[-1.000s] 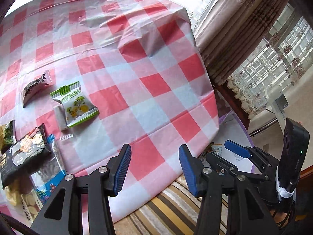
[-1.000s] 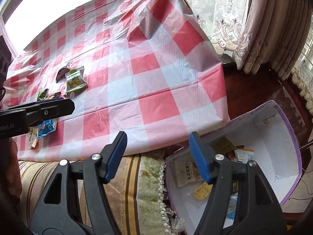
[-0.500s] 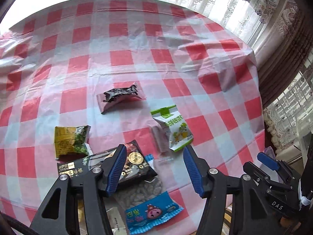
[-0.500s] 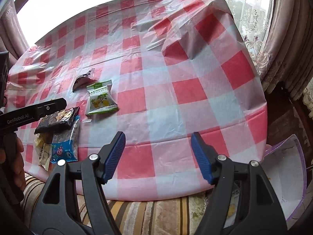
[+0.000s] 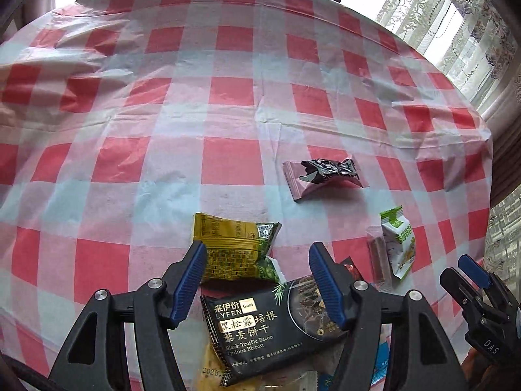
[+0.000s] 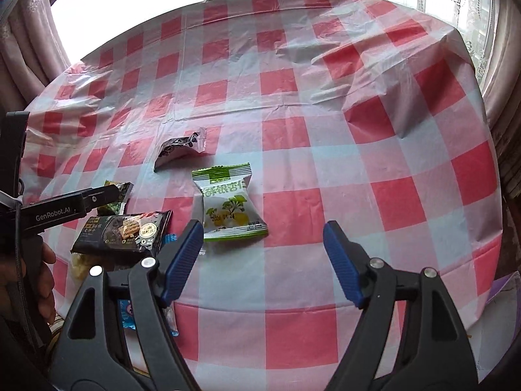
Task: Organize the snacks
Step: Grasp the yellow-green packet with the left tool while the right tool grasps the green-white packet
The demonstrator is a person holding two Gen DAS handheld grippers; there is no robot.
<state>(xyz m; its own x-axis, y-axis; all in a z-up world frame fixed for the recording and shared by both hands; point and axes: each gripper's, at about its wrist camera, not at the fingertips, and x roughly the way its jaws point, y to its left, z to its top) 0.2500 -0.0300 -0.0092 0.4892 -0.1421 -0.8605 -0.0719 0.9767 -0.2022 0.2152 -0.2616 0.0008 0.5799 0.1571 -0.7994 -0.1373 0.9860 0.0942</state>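
Both grippers hang over a checked cloth strewn with snack packs, jaws spreading, nothing pinched.

The left gripper (image 5: 257,283) is opening above the black biscuit pack (image 5: 270,329) and olive pack (image 5: 234,247), pads clear of both. The right gripper (image 6: 260,260) is opening over bare cloth (image 6: 293,130), the green-white pack (image 6: 229,208) just beyond its left pad. Only the left view shows the biscuit pack's print and a pale pack beneath it; only the right view shows a hand (image 6: 19,277) on the left handle and a purple box edge (image 6: 504,288), contents hidden. A crumpled dark foil wrapper (image 5: 325,174) lies apart. The plastic cloth is creased.
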